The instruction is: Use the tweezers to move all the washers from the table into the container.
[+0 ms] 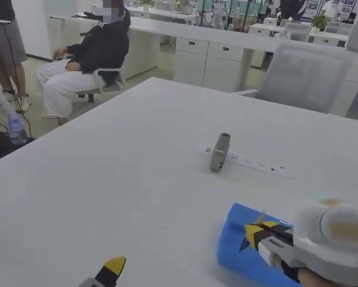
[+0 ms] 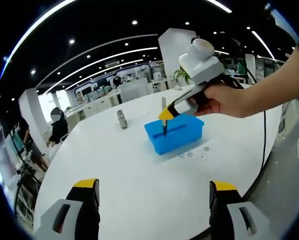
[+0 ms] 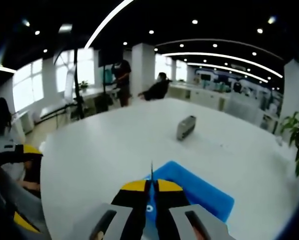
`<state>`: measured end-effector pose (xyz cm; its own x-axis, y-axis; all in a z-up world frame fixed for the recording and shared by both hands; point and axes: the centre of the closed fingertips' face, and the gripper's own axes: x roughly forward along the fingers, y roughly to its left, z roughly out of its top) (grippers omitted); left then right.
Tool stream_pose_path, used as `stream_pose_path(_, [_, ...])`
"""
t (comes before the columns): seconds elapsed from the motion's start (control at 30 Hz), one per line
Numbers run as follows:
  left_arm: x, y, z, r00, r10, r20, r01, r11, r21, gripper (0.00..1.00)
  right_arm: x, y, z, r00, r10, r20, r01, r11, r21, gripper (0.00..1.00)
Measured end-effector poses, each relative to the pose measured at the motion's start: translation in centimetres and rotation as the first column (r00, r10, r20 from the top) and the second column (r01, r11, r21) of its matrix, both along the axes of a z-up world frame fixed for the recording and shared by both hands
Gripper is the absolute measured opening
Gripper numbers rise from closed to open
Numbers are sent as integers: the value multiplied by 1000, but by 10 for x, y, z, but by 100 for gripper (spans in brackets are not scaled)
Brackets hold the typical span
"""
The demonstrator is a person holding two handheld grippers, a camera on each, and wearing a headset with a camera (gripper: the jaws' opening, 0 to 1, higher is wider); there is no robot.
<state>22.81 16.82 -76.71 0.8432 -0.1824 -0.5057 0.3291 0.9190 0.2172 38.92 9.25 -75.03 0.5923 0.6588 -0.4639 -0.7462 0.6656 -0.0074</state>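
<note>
The right tool (image 3: 150, 187) has its yellow-tipped jaws pressed together on the tweezers (image 3: 151, 170), whose thin shaft sticks out past the tips. In the left gripper view, a hand holds this tool above the blue container (image 2: 182, 136), and the tweezers point down into the container's open top. I cannot tell whether the tweezers hold a washer; the tips are too small and dark to read.

The left tool (image 2: 153, 184) has its jaws wide apart with nothing between them. It hangs over bare bench (image 2: 114, 170), back from the work. In the head view one of its yellow tips shows at the lower edge.

The container stands on the bench near the person. A few washers (image 2: 190, 154) lie in a loose group on the bench just beside the container, on the side towards the right tool's hand. I count about four, though they are tiny and there may be more. The inside of the container is not visible, so I cannot say how many have gone in.

As I judge it, the task is underway but not finished: the tweezers are over the container as if at a drop, and the washers on the bench are left to move. A grey metal block (image 1: 220, 151) lies farther out, well apart from all this.
</note>
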Motion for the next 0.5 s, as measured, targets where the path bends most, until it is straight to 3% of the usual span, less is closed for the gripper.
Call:
stream_pose_path(0.3, [0, -2, 1, 1000, -6, 3, 6, 1000, -1, 93, -24, -14, 33, 1000, -27, 15, 25, 994, 106, 1])
stream_pose_path(0.4, [1, -2, 1, 1000, -8, 5, 8, 1000, 0, 93, -35, -13, 30, 1000, -16, 2, 16, 994, 105, 1])
stream_pose_path(0.5, [1, -2, 0, 1000, -9, 0, 9, 1000, 4, 93, -43, -14, 16, 1000, -5, -9, 5, 998, 69, 1])
